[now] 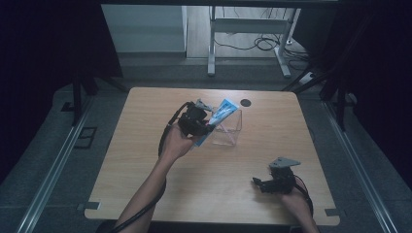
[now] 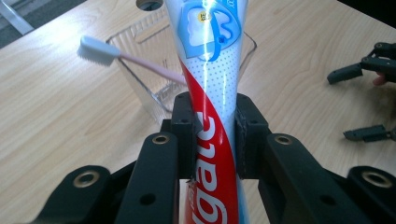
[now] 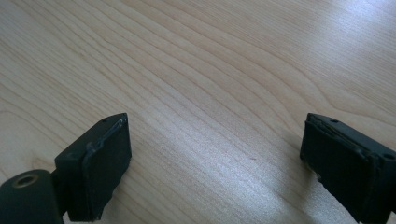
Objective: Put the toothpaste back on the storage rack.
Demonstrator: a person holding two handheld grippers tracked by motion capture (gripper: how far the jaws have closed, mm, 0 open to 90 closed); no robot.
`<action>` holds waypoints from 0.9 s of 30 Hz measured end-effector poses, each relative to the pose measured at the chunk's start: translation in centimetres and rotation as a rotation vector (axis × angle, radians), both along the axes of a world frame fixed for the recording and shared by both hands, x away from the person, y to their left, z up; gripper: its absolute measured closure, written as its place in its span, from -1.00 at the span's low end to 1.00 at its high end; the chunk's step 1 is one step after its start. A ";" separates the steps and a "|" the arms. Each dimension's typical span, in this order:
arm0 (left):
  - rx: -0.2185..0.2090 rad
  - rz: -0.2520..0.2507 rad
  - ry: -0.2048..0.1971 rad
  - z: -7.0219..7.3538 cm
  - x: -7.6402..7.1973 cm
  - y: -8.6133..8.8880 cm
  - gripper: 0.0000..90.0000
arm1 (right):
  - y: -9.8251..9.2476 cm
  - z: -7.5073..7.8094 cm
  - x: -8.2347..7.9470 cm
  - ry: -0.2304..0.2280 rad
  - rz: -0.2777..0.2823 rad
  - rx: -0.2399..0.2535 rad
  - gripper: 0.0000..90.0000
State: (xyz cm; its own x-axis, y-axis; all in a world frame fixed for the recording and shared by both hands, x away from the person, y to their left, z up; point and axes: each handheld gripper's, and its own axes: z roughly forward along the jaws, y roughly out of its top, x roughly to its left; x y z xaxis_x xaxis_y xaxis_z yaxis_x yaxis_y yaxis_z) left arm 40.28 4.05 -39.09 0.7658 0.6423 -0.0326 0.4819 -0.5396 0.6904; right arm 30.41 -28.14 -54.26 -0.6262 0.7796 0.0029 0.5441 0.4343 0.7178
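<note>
Nearest the high camera, the right gripper (image 1: pixel 257 182) is resting low over the wooden table (image 1: pixel 145 160), its jaws standing wide apart with nothing between them. Farther in, the left gripper (image 2: pixel 214 125) is clamping a toothpaste tube (image 2: pixel 212 84), tilting it above the clear holder (image 1: pixel 228 130), where a toothbrush (image 2: pixel 100 50) is leaning.

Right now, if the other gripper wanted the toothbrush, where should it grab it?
Probably by the pink handle of the toothbrush, just under the white bristle head, coming from above. It leans out over the rim of the clear holder, so that part is free; the lower end is hidden behind the toothpaste tube.
</note>
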 end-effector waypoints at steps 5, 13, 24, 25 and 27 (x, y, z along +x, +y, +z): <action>-0.006 0.002 -0.005 0.0 0.7 -0.5 0.63 | 0.0 0.0 0.0 0.000 -0.001 0.001 -0.80; -0.011 0.007 -0.008 0.1 1.8 -1.0 0.63 | 0.0 0.0 0.0 -0.001 -0.002 0.000 -0.80; -0.009 0.007 -0.021 0.6 2.8 -2.0 0.64 | 0.0 0.0 0.0 -0.001 -0.001 -0.001 -0.80; -0.010 0.007 -0.022 0.6 2.9 -2.1 0.64 | 0.0 0.0 0.0 -0.002 -0.001 -0.001 -0.80; -0.007 0.004 -0.025 0.7 3.1 -2.3 0.64 | 0.0 0.0 0.0 -0.003 -0.001 -0.001 -0.80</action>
